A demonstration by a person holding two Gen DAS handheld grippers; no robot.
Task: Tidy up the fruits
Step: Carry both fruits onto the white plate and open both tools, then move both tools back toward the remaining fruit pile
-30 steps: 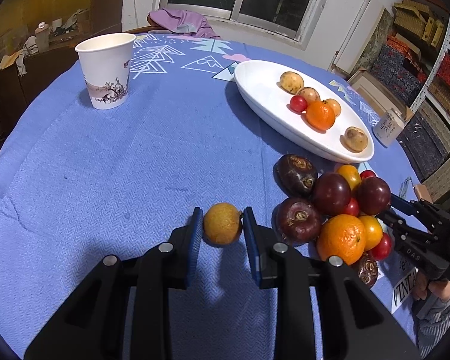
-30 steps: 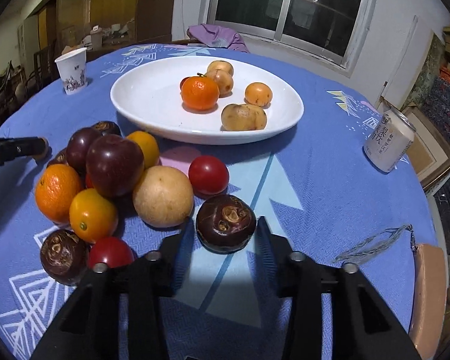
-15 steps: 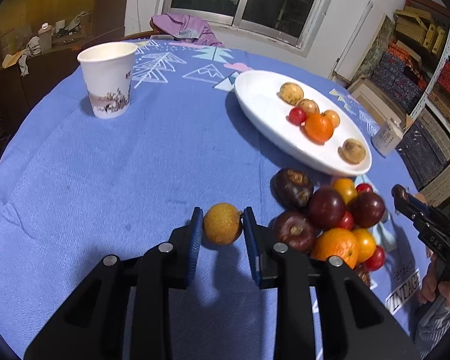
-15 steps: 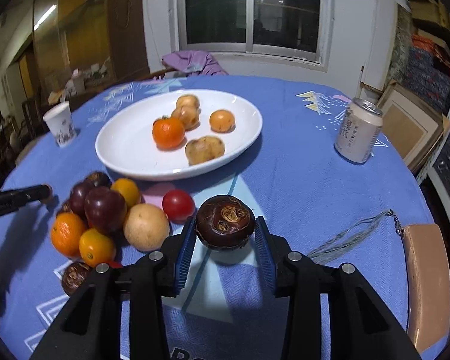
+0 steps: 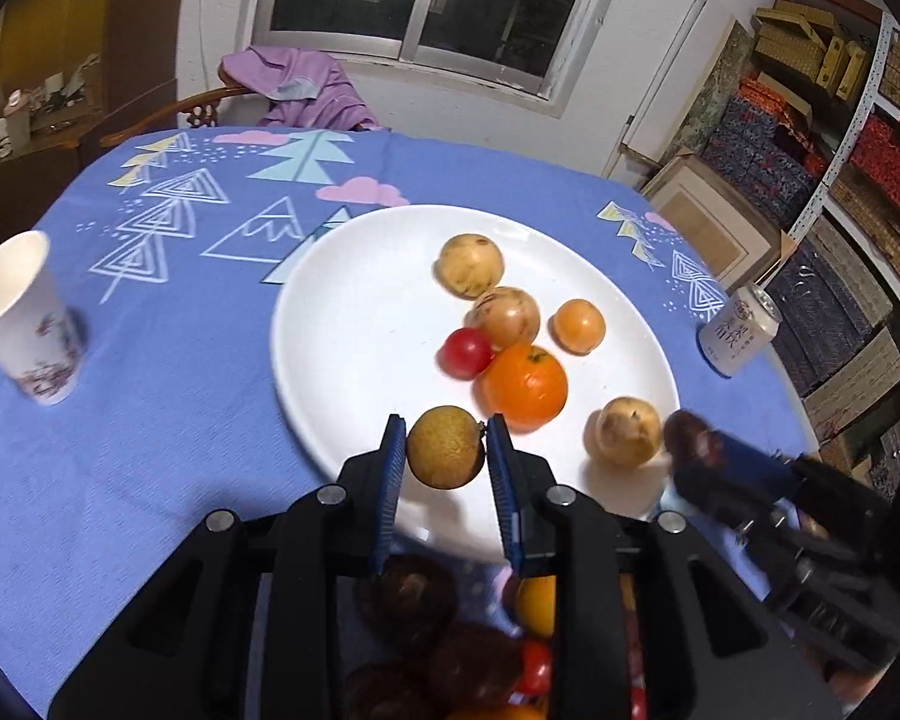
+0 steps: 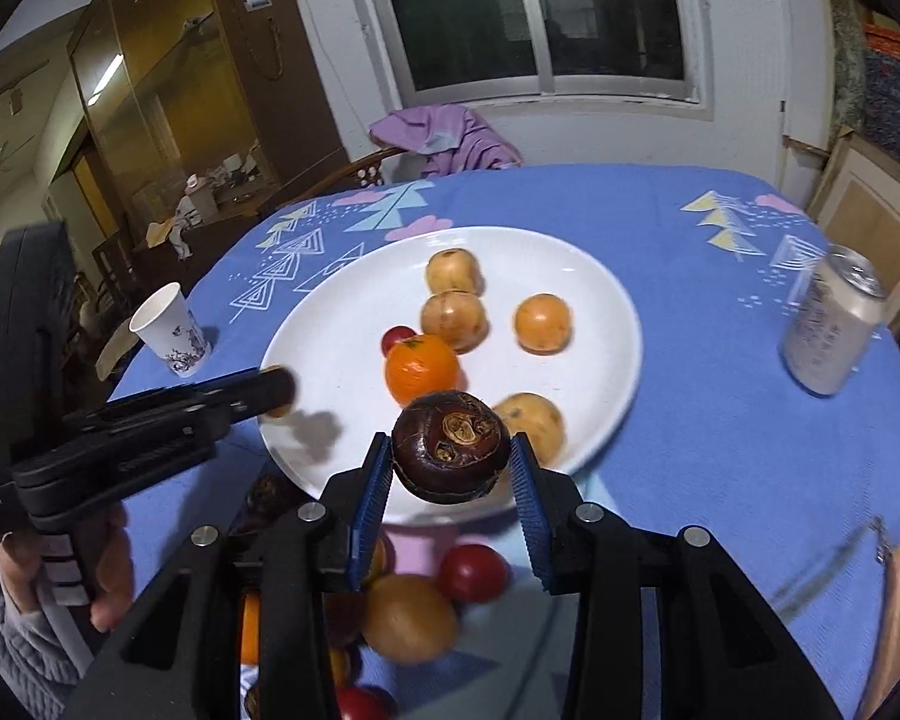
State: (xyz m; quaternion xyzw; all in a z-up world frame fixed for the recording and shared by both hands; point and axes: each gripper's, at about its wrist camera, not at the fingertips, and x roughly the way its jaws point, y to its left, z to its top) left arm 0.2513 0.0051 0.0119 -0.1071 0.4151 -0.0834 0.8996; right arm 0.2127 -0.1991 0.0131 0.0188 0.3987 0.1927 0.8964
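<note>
My left gripper [image 5: 445,450] is shut on a small brown-yellow fruit [image 5: 445,447] and holds it in the air over the near rim of the white plate [image 5: 354,324]. My right gripper [image 6: 450,461] is shut on a dark purple mangosteen [image 6: 450,447], held above the plate's [image 6: 330,324] near edge. The plate holds an orange [image 5: 525,385], a red tomato [image 5: 464,353] and several tan and yellow fruits. The right gripper shows at the right of the left wrist view [image 5: 699,450]. The left gripper shows at the left of the right wrist view [image 6: 273,390].
A pile of loose fruits [image 6: 411,615] lies on the blue tablecloth [image 5: 150,360] below both grippers. A paper cup [image 5: 24,318] stands at the left. A drink can [image 5: 738,327] stands right of the plate. A chair with purple cloth [image 5: 297,90] is behind the table.
Both grippers have lifted their fruits off the cloth and moved forward over the plate's near rim. The loose pile now lies beneath the grippers.
</note>
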